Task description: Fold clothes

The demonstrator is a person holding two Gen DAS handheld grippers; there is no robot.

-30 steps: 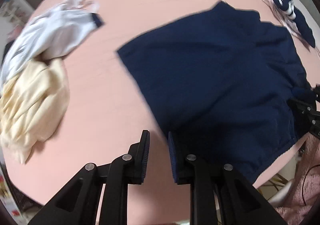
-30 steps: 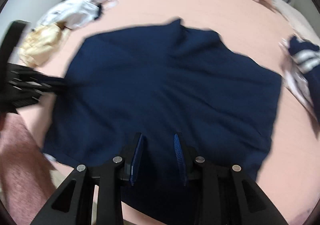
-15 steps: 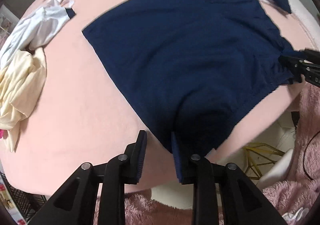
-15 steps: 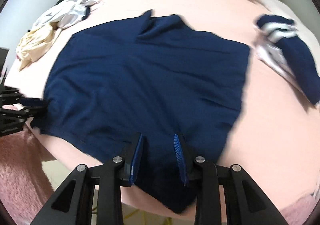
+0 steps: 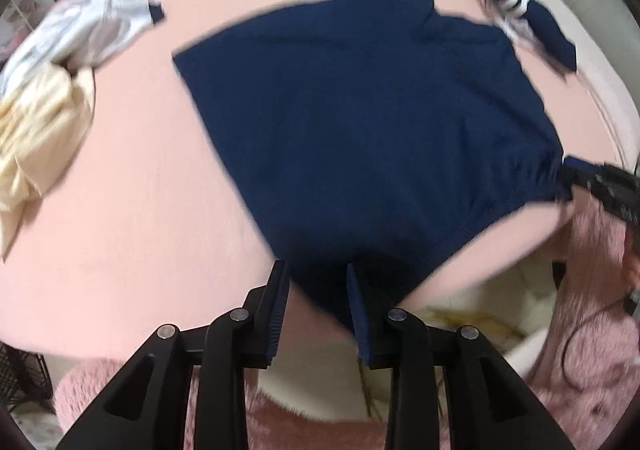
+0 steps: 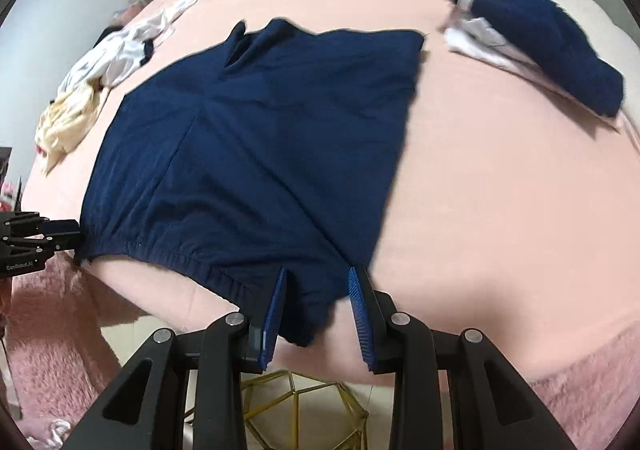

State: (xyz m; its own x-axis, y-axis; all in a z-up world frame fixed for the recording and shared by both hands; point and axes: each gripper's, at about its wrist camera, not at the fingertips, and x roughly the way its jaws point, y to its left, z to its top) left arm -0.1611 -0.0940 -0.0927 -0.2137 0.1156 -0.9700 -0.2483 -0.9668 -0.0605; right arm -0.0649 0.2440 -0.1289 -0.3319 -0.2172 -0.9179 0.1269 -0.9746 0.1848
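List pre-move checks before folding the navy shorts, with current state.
1. Left hand-held gripper pinches a waistband corner of the navy shorts: ok.
2. Right hand-held gripper pinches the other corner: ok.
3. Shorts spread flat on the bed: ok, slight wrinkles.
4. Waistband fully on bed: not ok, held corners overhang the edge.
5. Clearance from striped garment: ok.
6. Clearance from yellow garment: ok.

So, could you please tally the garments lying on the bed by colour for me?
Navy: 1, the navy shorts
Navy with white stripes: 1, the striped garment
White: 1, the white garment
Pale yellow: 1, the yellow garment
Total: 4
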